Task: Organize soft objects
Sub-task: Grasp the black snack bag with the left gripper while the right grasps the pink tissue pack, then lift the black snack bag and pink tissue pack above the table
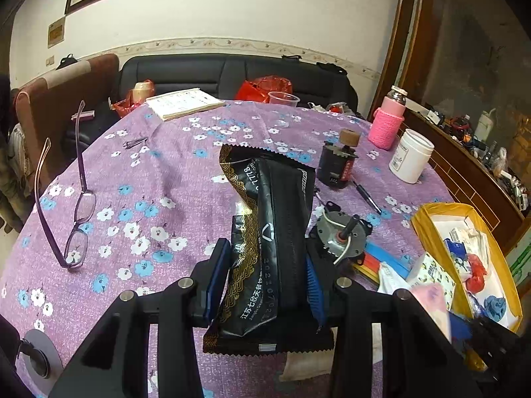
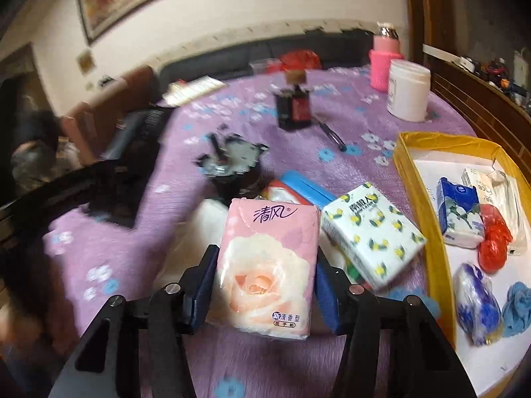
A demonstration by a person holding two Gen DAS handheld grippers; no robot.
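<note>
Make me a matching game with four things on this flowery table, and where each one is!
Things:
1. black packet
2. pink rose tissue pack
3. blue-and-white tissue pack
4. glasses

Places:
A. inside the yellow box
B. between the right gripper's pads
C. lying alone on the purple tablecloth
D. between the left gripper's pads

Pairs: 1-D, 2-B, 3-A, 4-C

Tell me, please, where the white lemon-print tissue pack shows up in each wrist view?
Left wrist: the lemon-print tissue pack sits at lower right, beside the yellow box.
Right wrist: right of centre, just left of the yellow box.
Shared landmark: the white jar.
</note>
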